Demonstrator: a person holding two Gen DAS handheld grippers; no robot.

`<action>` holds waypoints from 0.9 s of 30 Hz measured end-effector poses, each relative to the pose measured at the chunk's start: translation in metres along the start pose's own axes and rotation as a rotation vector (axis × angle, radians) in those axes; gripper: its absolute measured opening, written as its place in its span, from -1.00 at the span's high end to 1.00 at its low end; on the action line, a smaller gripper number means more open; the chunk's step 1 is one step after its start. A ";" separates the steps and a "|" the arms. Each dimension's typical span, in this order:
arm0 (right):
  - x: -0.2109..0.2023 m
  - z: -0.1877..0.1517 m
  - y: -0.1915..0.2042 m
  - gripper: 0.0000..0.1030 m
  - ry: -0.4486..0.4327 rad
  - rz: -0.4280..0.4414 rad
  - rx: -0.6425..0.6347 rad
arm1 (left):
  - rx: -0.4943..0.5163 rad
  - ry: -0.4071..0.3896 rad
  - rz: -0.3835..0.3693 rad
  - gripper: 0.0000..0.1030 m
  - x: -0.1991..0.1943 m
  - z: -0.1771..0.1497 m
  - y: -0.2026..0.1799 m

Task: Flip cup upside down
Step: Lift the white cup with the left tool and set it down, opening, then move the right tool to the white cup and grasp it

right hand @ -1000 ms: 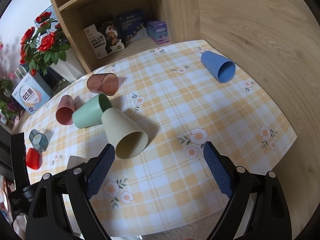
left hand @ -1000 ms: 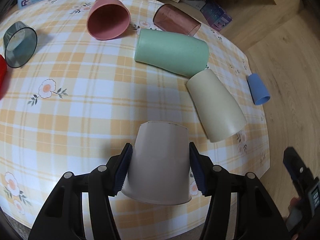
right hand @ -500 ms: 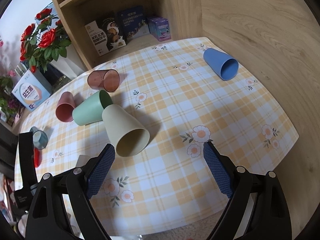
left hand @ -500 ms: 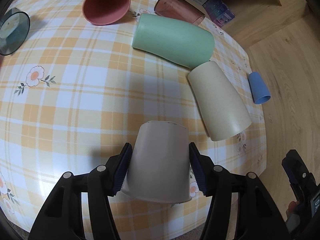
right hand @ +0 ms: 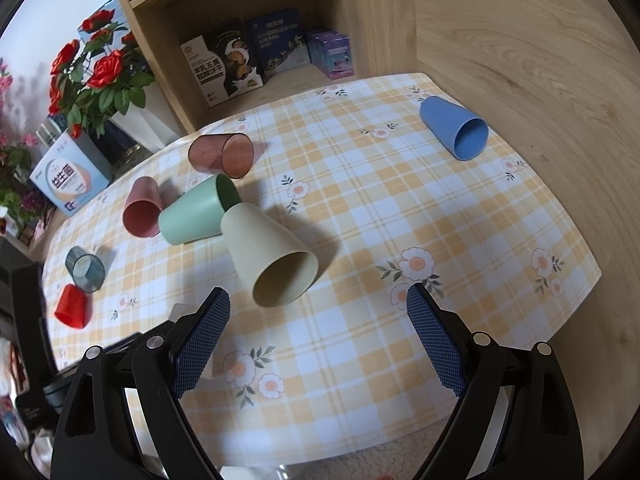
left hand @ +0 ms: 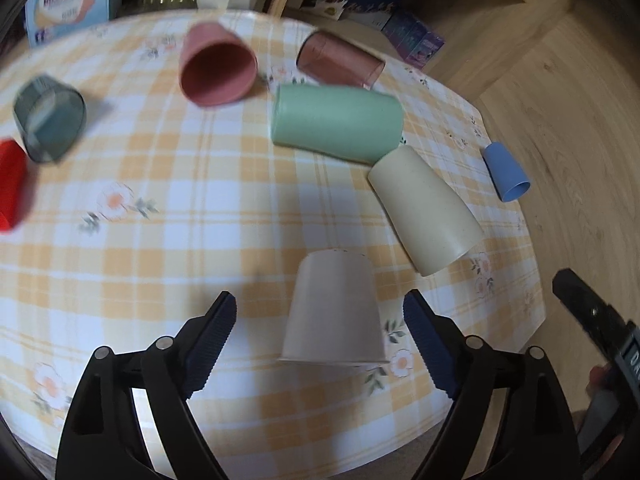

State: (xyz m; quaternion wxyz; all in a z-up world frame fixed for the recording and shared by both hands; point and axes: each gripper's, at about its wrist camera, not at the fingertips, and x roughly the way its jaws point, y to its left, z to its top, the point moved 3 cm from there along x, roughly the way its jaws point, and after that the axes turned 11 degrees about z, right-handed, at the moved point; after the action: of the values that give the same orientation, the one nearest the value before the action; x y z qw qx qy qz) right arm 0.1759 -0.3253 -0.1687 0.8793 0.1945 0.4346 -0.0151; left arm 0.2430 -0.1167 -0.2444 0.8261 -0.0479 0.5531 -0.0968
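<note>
A pale grey cup [left hand: 334, 308] stands upside down on the checked tablecloth [left hand: 224, 216], between the fingers of my left gripper [left hand: 318, 320]. The left gripper is open and its pads are clear of the cup on both sides. In the right wrist view only a corner of the grey cup [right hand: 178, 312] shows behind the left finger. My right gripper [right hand: 318, 320] is open and empty above the table's near edge, in front of a cream cup [right hand: 272, 256] lying on its side.
Lying on their sides are the cream cup [left hand: 424, 208], a green cup [left hand: 336, 122], a pink cup [left hand: 216, 70], a brown clear cup [left hand: 340, 60], a blue cup [left hand: 506, 172], a dark clear cup [left hand: 50, 118] and a red cup [left hand: 10, 184]. A shelf with boxes [right hand: 264, 56] and flowers [right hand: 96, 76] stand behind the table.
My left gripper has opened and let go of the grey cup, which now stands upside down on the table. The left gripper has pulled back a little. The right gripper has barely moved.
</note>
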 end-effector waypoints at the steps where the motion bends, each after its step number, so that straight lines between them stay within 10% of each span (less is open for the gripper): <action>1: 0.001 -0.001 0.002 -0.69 0.004 0.003 -0.004 | 0.011 -0.013 0.011 -0.66 -0.004 0.000 0.002; 27: 0.047 -0.015 0.066 -0.69 0.221 0.093 -0.113 | 0.061 -0.299 0.256 -0.88 -0.106 -0.003 0.132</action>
State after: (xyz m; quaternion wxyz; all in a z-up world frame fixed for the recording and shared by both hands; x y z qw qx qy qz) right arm 0.2069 -0.2519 -0.1910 0.8354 0.1650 0.5194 0.0719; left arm 0.2153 0.0351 -0.1748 0.9056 0.0340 0.4227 0.0005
